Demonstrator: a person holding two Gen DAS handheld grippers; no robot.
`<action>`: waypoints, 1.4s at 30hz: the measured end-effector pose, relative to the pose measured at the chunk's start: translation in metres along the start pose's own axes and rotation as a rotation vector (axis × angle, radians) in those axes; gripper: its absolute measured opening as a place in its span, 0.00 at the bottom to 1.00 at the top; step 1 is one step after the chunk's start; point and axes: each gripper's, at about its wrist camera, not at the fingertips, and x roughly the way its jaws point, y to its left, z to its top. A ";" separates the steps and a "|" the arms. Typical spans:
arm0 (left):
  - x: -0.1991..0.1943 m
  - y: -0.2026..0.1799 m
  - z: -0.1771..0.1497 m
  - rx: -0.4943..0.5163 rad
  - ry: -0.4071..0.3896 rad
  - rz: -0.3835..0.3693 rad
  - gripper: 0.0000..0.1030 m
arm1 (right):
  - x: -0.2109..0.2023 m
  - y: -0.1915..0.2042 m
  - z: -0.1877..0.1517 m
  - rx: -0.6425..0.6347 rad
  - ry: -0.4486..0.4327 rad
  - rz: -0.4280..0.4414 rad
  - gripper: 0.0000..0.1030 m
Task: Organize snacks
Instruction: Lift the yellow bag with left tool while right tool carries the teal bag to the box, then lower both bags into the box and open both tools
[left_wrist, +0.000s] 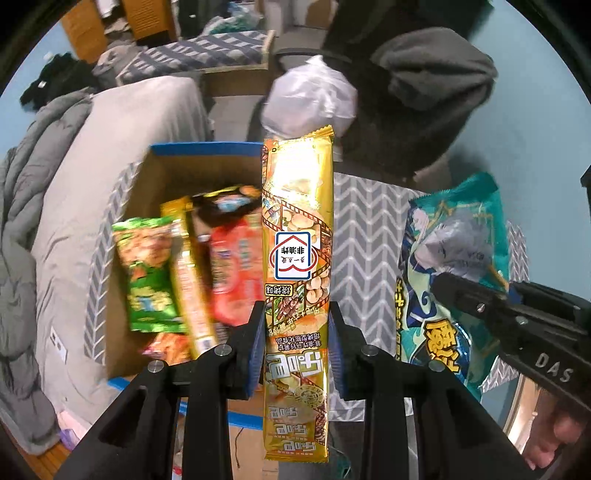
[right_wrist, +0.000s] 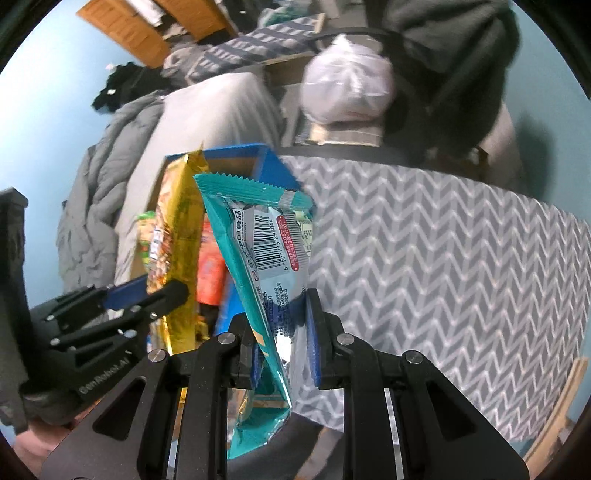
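My left gripper (left_wrist: 297, 325) is shut on a long gold snack pack (left_wrist: 297, 229), which stands upright between its blue pads. The same gold pack (right_wrist: 177, 236) and left gripper (right_wrist: 155, 295) show at the left of the right wrist view. My right gripper (right_wrist: 282, 328) is shut on a teal snack bag (right_wrist: 266, 258) with a barcode facing me; that teal bag (left_wrist: 450, 266) and right gripper (left_wrist: 476, 295) appear at the right of the left wrist view. Below and left sits a cardboard box (left_wrist: 192, 162) with blue-taped edges, holding a green bag (left_wrist: 147, 269), a red bag (left_wrist: 236, 273) and another gold pack (left_wrist: 188, 273).
A grey chevron cloth (right_wrist: 443, 277) covers the surface to the right of the box (right_wrist: 236, 155). Grey bedding (left_wrist: 74, 184) lies left of the box. A white plastic bag (left_wrist: 314, 99) and a dark chair with a grey garment (left_wrist: 436, 74) stand behind.
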 end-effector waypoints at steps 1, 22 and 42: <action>-0.001 0.007 0.001 -0.009 -0.001 0.004 0.30 | 0.005 0.011 0.005 -0.013 0.001 0.007 0.17; 0.029 0.100 0.003 -0.165 0.032 0.038 0.31 | 0.083 0.115 0.036 -0.144 0.140 -0.037 0.18; -0.047 0.121 -0.012 -0.192 -0.126 0.073 0.68 | 0.028 0.125 0.027 -0.118 0.023 -0.047 0.53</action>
